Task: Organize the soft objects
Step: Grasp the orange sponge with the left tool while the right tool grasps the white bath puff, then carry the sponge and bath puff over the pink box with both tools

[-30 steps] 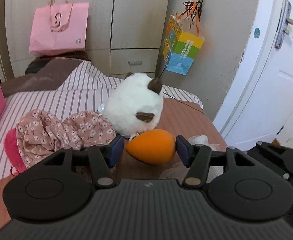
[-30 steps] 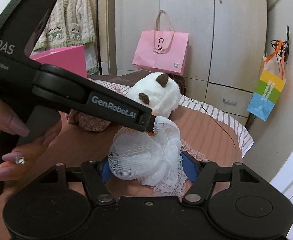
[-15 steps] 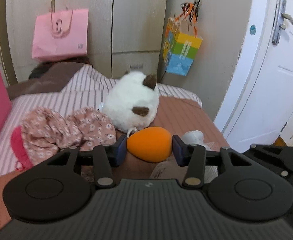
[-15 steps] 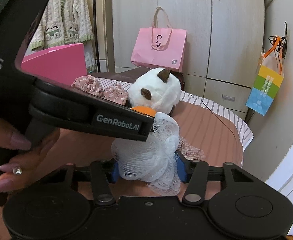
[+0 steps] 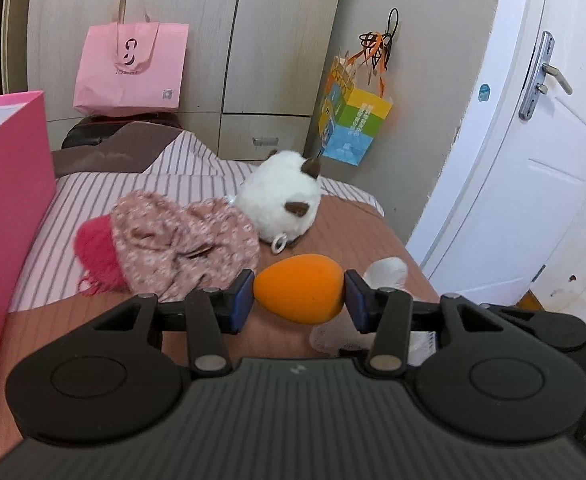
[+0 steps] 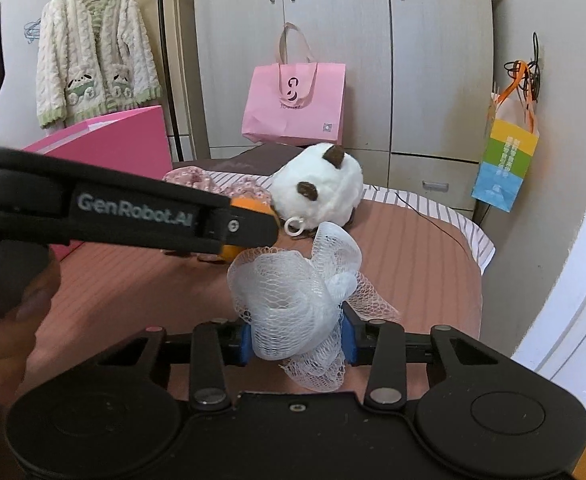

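the bed (image 5: 353, 240) carries a white plush toy (image 5: 279, 204) at 12 o'clock and a floral cloth bundle (image 5: 181, 240) at 10 o'clock. the pink box (image 5: 5, 208) stands at 9 o'clock, probably the drop spot. the right claw (image 6: 295, 340) is closing on the white mesh puff (image 6: 293, 292); keep that squeeze light. the left claw (image 5: 299, 290) grips the orange sponge egg (image 5: 299, 288), long axis across the pads, narrow end toward 3 o'clock; carry it level
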Motion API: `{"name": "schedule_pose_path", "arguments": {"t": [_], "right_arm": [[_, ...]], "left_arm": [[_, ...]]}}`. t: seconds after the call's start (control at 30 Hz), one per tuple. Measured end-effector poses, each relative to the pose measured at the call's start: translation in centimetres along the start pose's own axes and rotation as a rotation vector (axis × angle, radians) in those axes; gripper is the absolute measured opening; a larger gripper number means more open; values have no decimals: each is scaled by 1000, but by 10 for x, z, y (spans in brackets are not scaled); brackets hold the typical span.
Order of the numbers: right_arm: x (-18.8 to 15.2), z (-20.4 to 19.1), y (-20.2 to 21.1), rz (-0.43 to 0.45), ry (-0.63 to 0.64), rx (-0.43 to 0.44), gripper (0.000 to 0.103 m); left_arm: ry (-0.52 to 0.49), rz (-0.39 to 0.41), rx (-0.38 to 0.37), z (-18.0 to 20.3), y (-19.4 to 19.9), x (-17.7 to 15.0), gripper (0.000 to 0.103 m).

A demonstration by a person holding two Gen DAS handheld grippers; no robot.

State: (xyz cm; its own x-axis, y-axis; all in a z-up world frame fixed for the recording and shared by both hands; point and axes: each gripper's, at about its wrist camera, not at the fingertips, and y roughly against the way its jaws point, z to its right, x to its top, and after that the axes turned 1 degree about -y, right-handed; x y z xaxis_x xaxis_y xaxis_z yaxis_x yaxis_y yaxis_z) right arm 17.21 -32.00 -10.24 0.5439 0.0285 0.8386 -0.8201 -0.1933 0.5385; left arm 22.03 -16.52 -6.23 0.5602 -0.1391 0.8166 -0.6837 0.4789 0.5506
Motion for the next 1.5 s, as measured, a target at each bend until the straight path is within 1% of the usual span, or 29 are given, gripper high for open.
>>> {"name": "schedule_pose_path", "arguments": {"t": [0.07,0.13,0.3,0.4,0.6,0.8,0.97,1.07,1.13,1.2,1.27,1.43,1.5], "right_arm": [[-2,-4,6,7,-7,8,45],[-3,-8,10,7,-13,7,46],[-5,-18,22,-1,-4,17,46],[-6,-24,29,-5,-9,26,46],[-11,-41,40,-35,-19,58,46],[-9,-58,48,-107,0,84,47],[-2,-70,56,-178,25,136,47],[0,-84,60,-208,56,155,47],[1,-95,62,-225,74,178,47],[3,-106,64,-240,90,209,47],[5,-115,65,-251,104,239,47],[16,-139,65,-269,129,318,47],[22,-148,65,-270,142,347,47]], "left_arm": [[-6,1,11,-5,6,-2,47],[-2,-3,5,-11,13,-4,47],[7,-35,4,-26,29,-11,47],[25,-64,-15,-35,38,-18,47],[64,-138,-77,-50,58,-35,47],[78,-201,-107,-64,78,-50,47],[67,-219,-117,-76,98,-53,47],[68,-246,-135,-85,110,-55,47],[82,-266,-116,-95,117,-57,47],[69,-257,-70,-102,127,-60,47],[75,-251,-49,-110,138,-62,47],[120,-291,-70,-138,162,-63,47],[139,-287,-77,-148,171,-59,48]]}}
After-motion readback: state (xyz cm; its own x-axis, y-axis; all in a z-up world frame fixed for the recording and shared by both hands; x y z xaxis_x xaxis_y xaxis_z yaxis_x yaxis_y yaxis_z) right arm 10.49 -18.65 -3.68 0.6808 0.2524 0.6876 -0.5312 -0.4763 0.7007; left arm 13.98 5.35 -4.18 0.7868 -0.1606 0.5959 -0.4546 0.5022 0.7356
